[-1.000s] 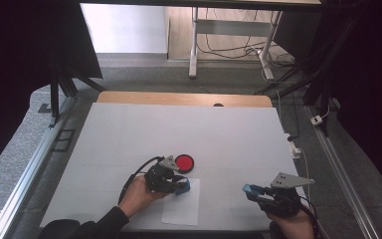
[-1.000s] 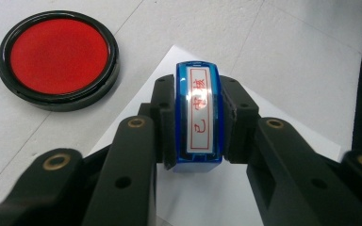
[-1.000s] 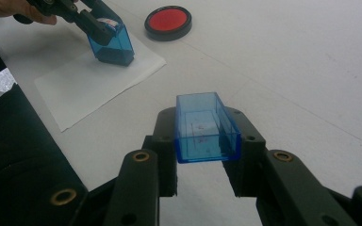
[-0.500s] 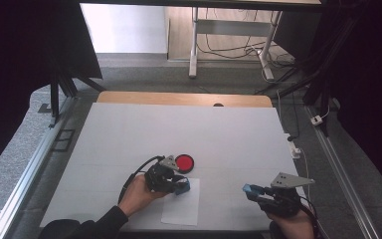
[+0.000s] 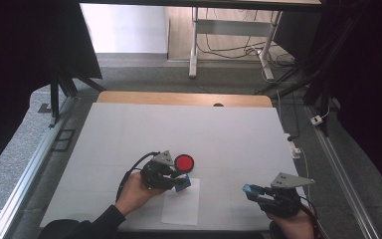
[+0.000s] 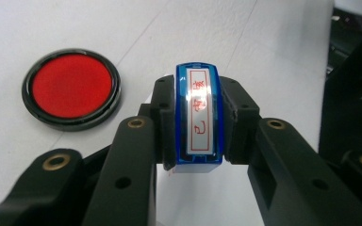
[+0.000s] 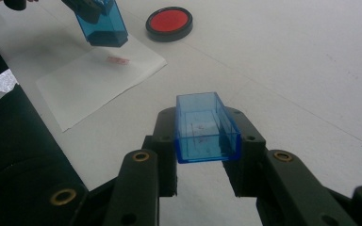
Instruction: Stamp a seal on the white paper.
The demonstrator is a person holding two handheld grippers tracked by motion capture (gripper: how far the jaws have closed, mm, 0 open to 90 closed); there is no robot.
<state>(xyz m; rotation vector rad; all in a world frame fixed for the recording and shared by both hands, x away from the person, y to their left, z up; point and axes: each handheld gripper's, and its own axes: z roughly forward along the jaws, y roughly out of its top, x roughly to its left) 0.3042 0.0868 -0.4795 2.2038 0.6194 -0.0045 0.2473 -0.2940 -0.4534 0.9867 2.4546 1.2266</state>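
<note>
Two tools, one stamp and its cap

Between the earlier high views and this one almost nothing has moved: the left tool (image 5: 178,182) hangs at the same spot over the top edge of the paper sheet (image 5: 181,208), and the right tool (image 5: 251,190) rests at the same place near the table's (image 5: 229,134) front right. The left tool is clamped on the blue stamp (image 6: 198,118). In the right gripper view the stamp sits just above the sheet, with a small red mark (image 7: 118,60) on the paper under it, so the print looks made. The right tool grips the blue cap (image 7: 205,127), a clear open box with nothing inside. The round ink pad (image 6: 71,87) lies open beside the sheet, its red ink exposed.
</note>
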